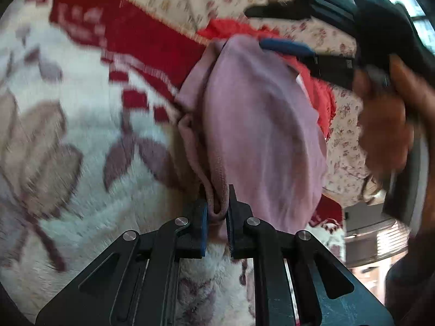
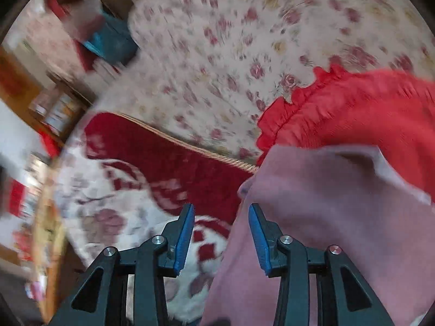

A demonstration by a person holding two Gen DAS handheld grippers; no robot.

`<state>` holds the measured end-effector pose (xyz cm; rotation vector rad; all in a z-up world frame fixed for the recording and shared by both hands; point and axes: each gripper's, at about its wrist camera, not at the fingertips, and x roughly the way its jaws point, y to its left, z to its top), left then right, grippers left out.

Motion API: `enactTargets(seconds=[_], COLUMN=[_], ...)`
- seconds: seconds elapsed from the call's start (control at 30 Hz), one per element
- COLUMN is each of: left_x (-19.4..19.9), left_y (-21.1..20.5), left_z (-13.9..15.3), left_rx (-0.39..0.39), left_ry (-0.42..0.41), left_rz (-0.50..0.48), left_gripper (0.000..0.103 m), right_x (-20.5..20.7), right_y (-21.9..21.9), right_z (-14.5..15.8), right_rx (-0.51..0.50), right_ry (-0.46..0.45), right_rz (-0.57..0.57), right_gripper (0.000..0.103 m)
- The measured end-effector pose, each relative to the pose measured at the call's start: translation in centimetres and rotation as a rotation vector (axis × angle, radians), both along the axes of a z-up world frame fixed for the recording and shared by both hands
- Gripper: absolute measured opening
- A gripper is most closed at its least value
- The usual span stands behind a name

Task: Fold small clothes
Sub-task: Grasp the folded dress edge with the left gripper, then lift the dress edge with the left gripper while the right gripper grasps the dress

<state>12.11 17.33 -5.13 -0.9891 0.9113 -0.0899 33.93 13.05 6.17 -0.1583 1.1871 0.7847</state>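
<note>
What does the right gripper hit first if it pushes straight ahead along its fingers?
Probably the red-and-white patterned blanket: the right gripper is open, and between its fingers only that blanket shows. The pink garment hangs just beside the right finger and may brush it; blur leaves depth unclear.

Floral bedsheet (image 2: 217,40) under fleece blanket (image 1: 81,135)

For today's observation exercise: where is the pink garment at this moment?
In the left wrist view the pink garment hangs at centre, its edge pinched in the left gripper, with the red ruffled garment behind it; the right gripper, jaws open, is beside it.
</note>
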Motion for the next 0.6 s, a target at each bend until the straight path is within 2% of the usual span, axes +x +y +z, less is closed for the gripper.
enactTargets(seconds=[0.1, 0.2, 0.3, 0.53, 0.57, 0.6], left_x=[0.1, -0.1, -0.3, -0.3, -0.1, 0.0], left_y=[1.2, 2.5, 2.6, 2.5, 2.4, 2.3], left_z=[-1.7, -3.0, -3.0, -2.7, -2.6, -2.5], left_rx=[-0.098, -0.156, -0.138, -0.113, -0.110, -0.106], left_ry=[0.063, 0.113, 0.115, 0.117, 0.116, 0.115], left_rz=[0.034, 0.077, 0.075, 0.064, 0.061, 0.060], left_gripper=[0.010, 0.010, 0.010, 0.010, 0.010, 0.010], right_x=[1.6, 2.1, 1.8, 1.0, 0.9, 0.7], right_y=[3.8, 5.8, 7.0, 9.8, 10.1, 10.4], right_z=[-1.9, -3.7, -5.0, -8.9, -9.3, -9.7], right_rx=[-0.223, -0.349, -0.418, -0.699, -0.726, -0.760], right_ry=[-0.018, -0.022, -0.034, -0.193, -0.215, -0.239], right_rz=[-0.040, -0.081, -0.069, -0.049, -0.043, -0.030], right_gripper=[0.040, 0.041, 0.047, 0.048, 0.045, 0.030])
